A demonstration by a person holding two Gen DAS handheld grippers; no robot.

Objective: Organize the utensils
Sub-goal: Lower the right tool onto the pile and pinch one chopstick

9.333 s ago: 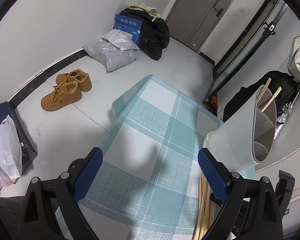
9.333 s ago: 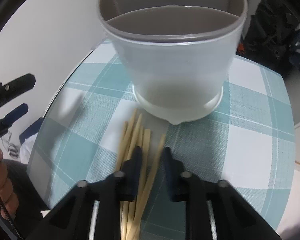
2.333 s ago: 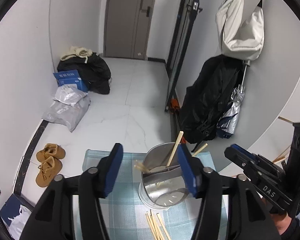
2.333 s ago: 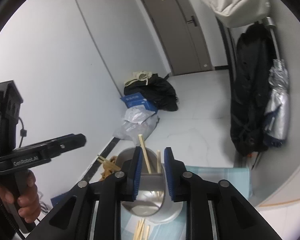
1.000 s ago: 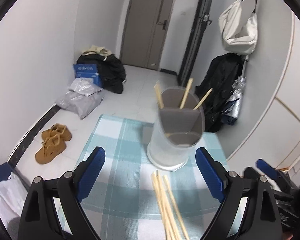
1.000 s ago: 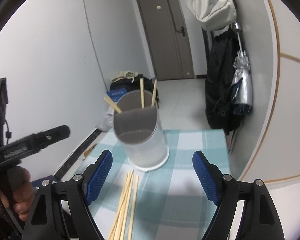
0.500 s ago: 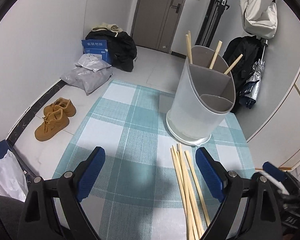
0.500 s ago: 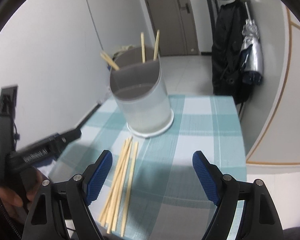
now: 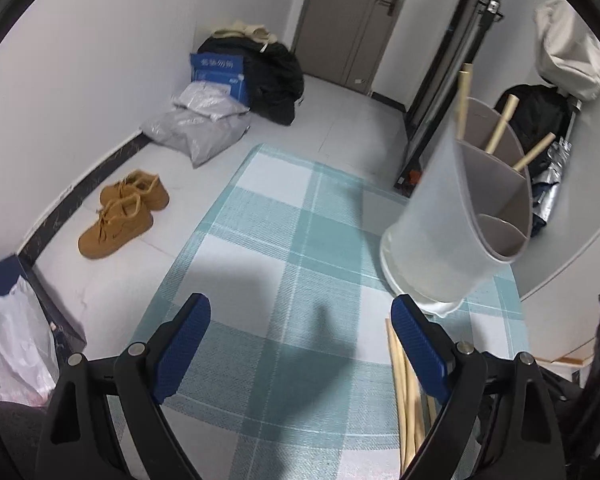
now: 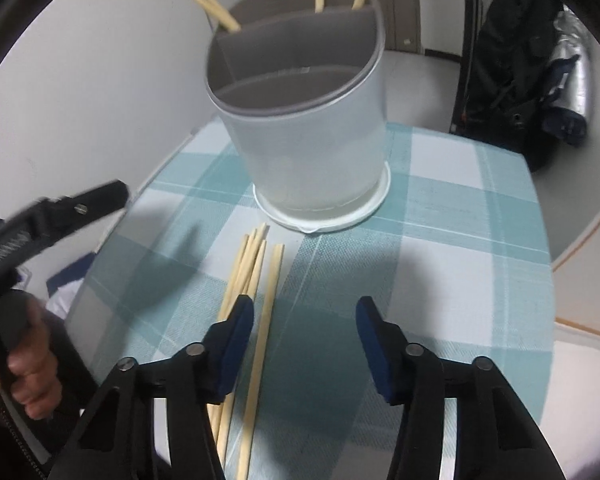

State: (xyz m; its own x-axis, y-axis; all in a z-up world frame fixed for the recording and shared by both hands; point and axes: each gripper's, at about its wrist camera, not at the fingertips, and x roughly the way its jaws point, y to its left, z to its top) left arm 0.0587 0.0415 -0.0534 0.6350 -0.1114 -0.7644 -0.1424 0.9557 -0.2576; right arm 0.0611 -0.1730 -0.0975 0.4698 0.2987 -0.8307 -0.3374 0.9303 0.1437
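Observation:
A translucent white utensil holder (image 10: 300, 120) with grey dividers stands on the teal plaid tablecloth (image 10: 440, 264). Three chopsticks (image 10: 216, 8) lean in its back compartments. Several loose chopsticks (image 10: 244, 276) lie on the cloth in front of it. My right gripper (image 10: 306, 340) hovers low over them with its jaws closing. One chopstick (image 10: 266, 320) lies just inside the left finger, and neither pad touches it. My left gripper (image 9: 302, 344) is wide open over bare cloth, with the holder (image 9: 452, 232) to its right and the loose chopsticks (image 9: 404, 392) under its right finger.
A hand (image 10: 28, 364) holds the left gripper's handle at the table's left edge. On the floor beyond the table are brown shoes (image 9: 120, 216), grey bags (image 9: 204, 128) and a black heap (image 9: 276, 76). A dark coat (image 10: 512, 60) hangs at the right.
Both grippers have sunk toward the table and tilted down. The right gripper's jaws have narrowed and now sit over the loose chopsticks. The holder looms larger in both views.

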